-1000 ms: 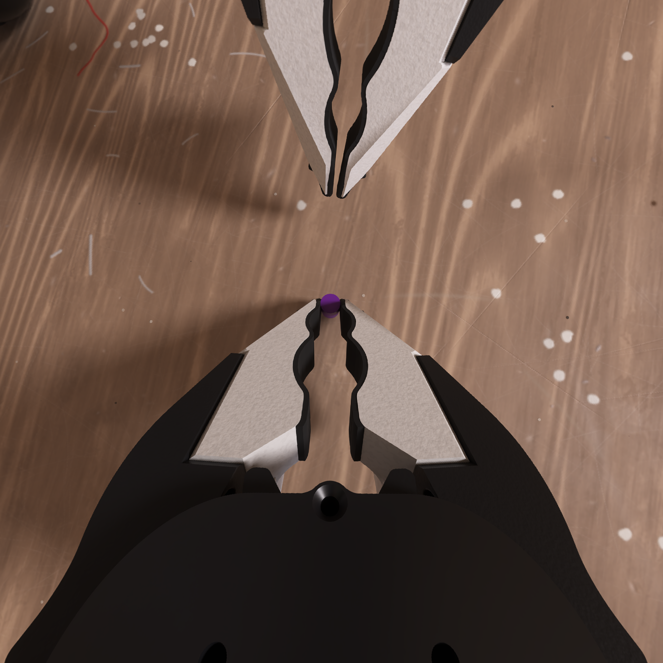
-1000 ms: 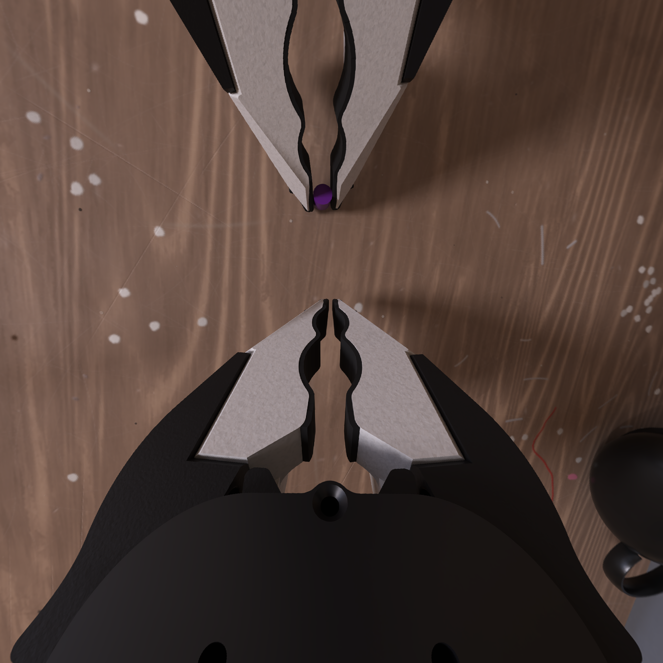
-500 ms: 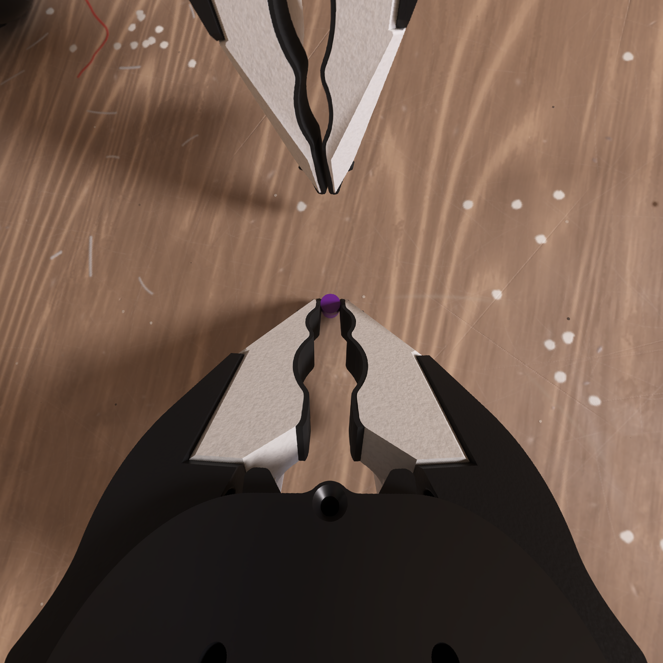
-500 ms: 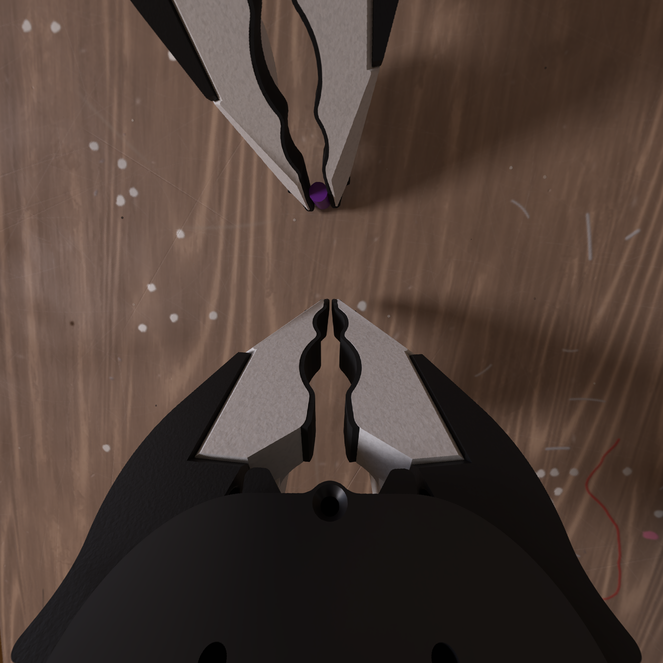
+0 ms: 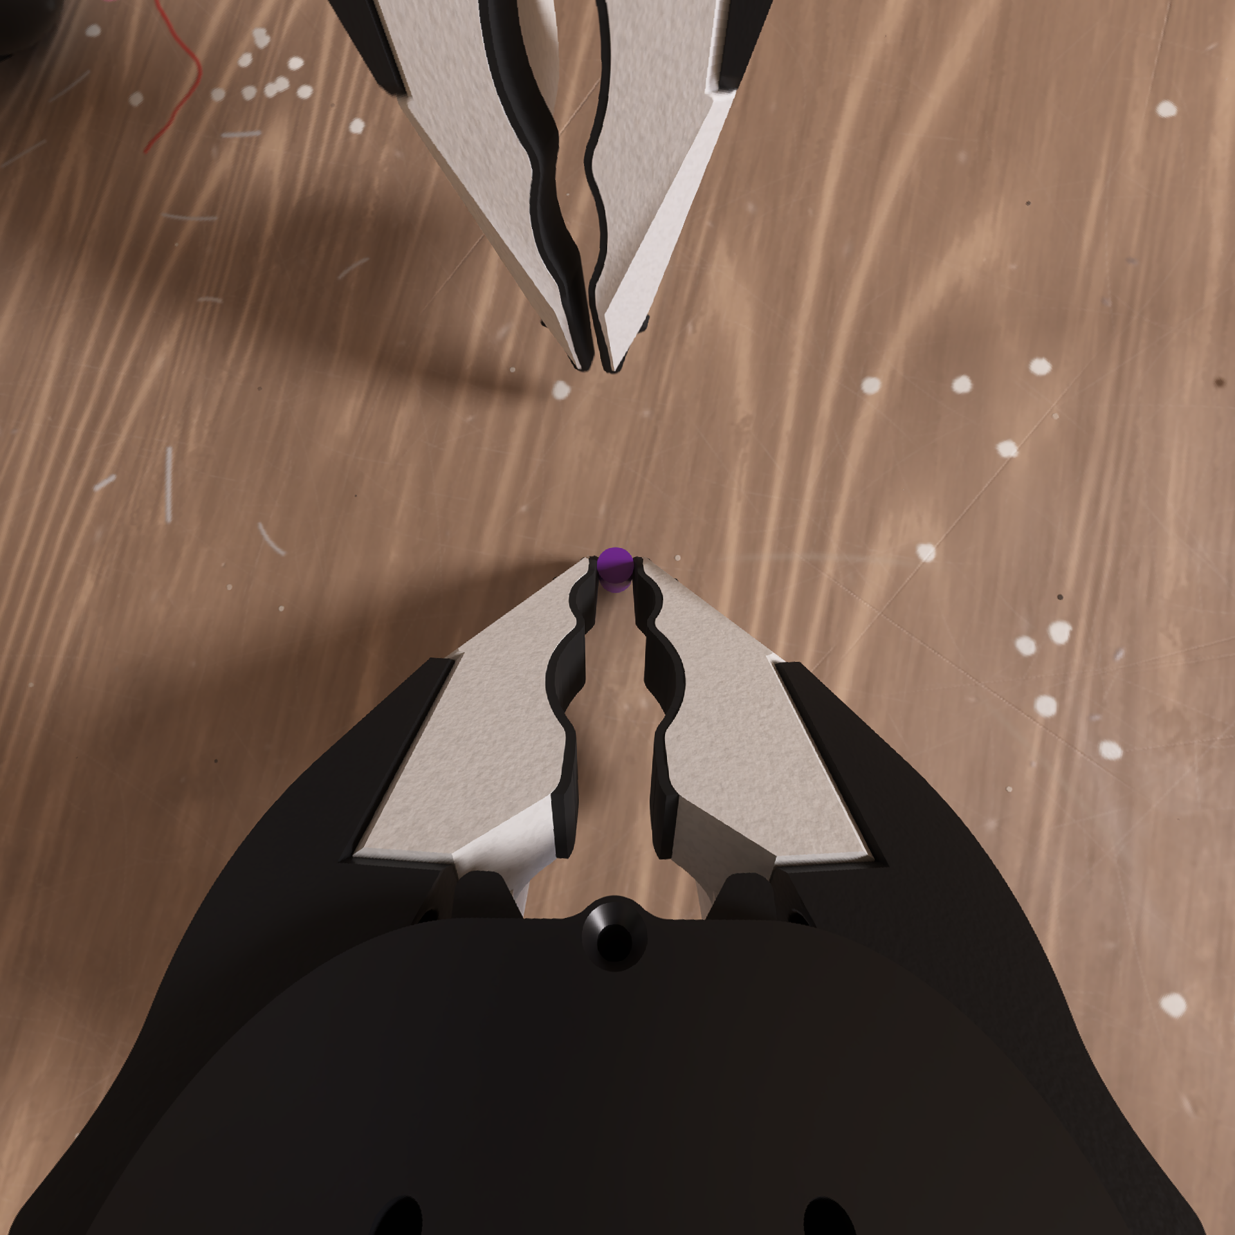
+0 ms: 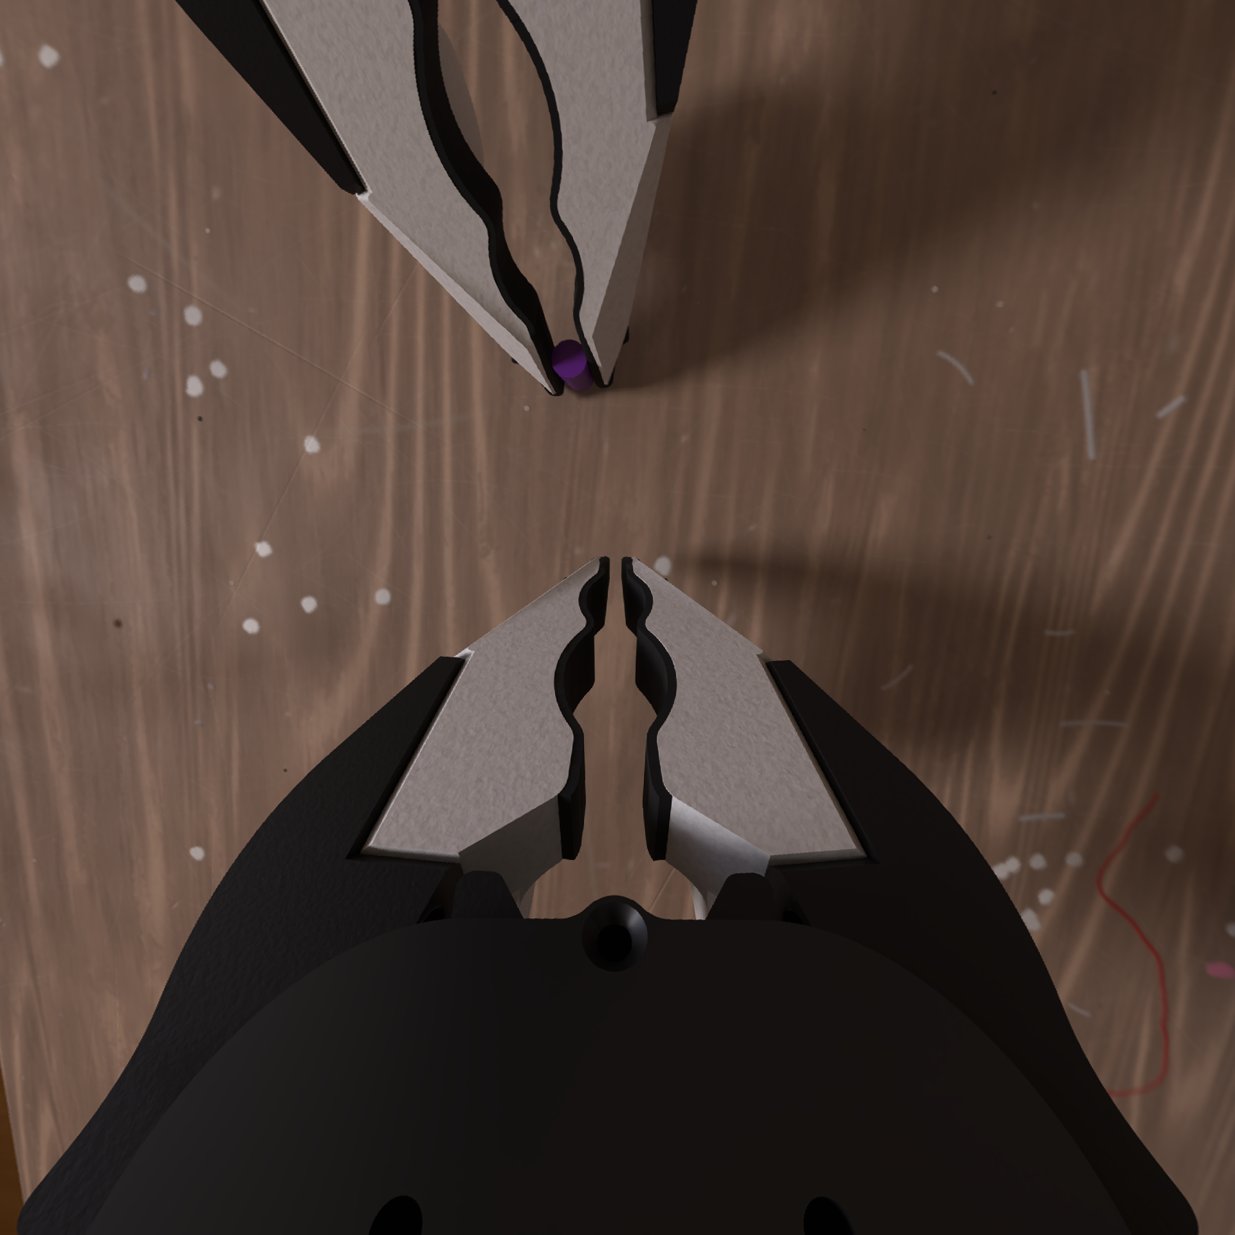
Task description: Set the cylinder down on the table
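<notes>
Pinching the small purple cylinder [image 5: 615, 568] at the very tips of its two fingers, the left gripper [image 5: 615, 565] is closed on it and holds it over the wooden table [image 5: 935, 468]. In the right wrist view the same cylinder [image 6: 569, 374] sits between the tips of the left gripper [image 6: 578, 384], with a dark shadow on the wood just beside them; whether its lower end touches the table I cannot tell.

Opposite to it, the right gripper [image 6: 615, 567] holds nothing, and its fingertips are almost together with only a thin slit between them. In the left wrist view the right gripper [image 5: 597, 364] points toward the left one, tip facing tip, a clear stretch of bare wood between them.

Farther out, white paint specks [image 5: 962, 384] are scattered on the brown table, some short pale scratches [image 5: 168, 484] too, and a thin red thread [image 6: 1136, 935] lies near the edge of the right wrist view.
</notes>
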`<state>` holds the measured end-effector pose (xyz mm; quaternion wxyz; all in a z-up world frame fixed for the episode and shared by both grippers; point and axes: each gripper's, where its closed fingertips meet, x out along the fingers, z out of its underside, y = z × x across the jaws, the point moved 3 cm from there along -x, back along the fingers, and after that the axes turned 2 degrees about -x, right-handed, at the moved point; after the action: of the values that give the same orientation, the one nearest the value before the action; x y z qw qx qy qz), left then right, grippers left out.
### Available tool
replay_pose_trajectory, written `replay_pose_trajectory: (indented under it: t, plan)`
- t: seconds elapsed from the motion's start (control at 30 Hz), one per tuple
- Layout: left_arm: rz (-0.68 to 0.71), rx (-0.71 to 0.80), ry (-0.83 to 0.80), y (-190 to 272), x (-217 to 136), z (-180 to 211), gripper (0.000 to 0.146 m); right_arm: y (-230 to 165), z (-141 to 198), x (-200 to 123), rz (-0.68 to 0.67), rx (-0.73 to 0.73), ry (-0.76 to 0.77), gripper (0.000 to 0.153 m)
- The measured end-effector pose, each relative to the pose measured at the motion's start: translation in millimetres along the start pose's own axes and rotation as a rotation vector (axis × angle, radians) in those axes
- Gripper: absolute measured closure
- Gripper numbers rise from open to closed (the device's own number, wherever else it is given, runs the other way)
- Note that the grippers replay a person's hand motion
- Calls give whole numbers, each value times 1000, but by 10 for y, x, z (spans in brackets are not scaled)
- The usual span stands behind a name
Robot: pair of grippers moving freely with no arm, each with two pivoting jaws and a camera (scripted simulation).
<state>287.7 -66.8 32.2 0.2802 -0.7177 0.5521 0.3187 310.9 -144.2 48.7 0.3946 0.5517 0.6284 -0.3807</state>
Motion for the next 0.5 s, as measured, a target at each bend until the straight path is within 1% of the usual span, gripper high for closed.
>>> replay_pose_trajectory:
  t: [0.1,0.2,0.3,0.5]
  plan:
    - [3,-2,1,0,1,-1,136,9,-5,-71,41,-2,4,146]
    - [8,-6,2,-2,2,-3,136,22,-4,-107,65,-16,9,147]
    - [8,-5,2,-2,3,-3,136,31,0,-133,63,-10,38,147]
    - [12,-6,4,-3,7,-5,136,-11,33,-98,63,-26,26,145]
